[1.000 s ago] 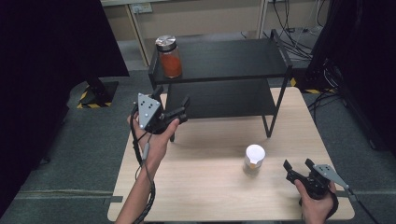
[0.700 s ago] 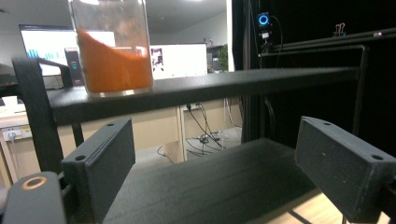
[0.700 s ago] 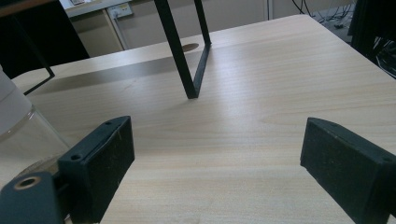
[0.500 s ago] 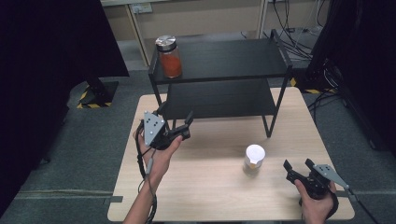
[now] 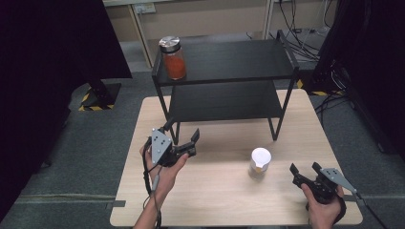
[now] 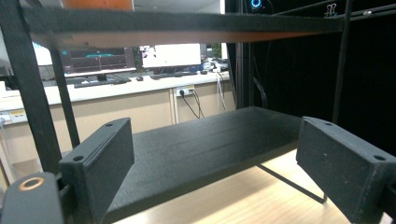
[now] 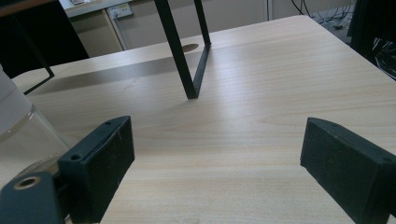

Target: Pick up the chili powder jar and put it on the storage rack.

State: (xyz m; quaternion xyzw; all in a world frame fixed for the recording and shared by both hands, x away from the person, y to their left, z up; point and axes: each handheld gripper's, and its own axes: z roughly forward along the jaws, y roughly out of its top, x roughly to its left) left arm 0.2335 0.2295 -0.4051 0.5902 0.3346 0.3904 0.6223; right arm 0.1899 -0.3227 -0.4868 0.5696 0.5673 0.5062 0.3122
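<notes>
Since the picture 1 second ago the left tongs (image 5: 184,138) have drawn back from the rack toward the near-left part of the counter (image 5: 224,202), while the right tongs (image 5: 303,170) have kept their place by the near-right corner. In the high view both tongs stand spread with nothing between the jaws; the white-lidded jar (image 5: 260,162) stands upright on the counter right of the middle, near the right tongs but apart from them, and the orange-filled jar (image 5: 173,58) sits on the left end of the top shelf of the black rack (image 5: 229,78). In the left gripper view the left tongs (image 6: 215,158) gape wide, aimed at the rack's lower shelf (image 6: 205,140), which lies bare. In the right gripper view the right tongs (image 7: 215,163) are likewise released, with the glass wall of the white-lidded jar (image 7: 18,126) just off the left jaw and a rack leg (image 7: 180,56) farther ahead. I judge 1 jar is already shelved and the step in hand is the reach for the second; the next move calls for swinging the right tongs leftward to straddle the jar, then closing squarely on its body.
</notes>
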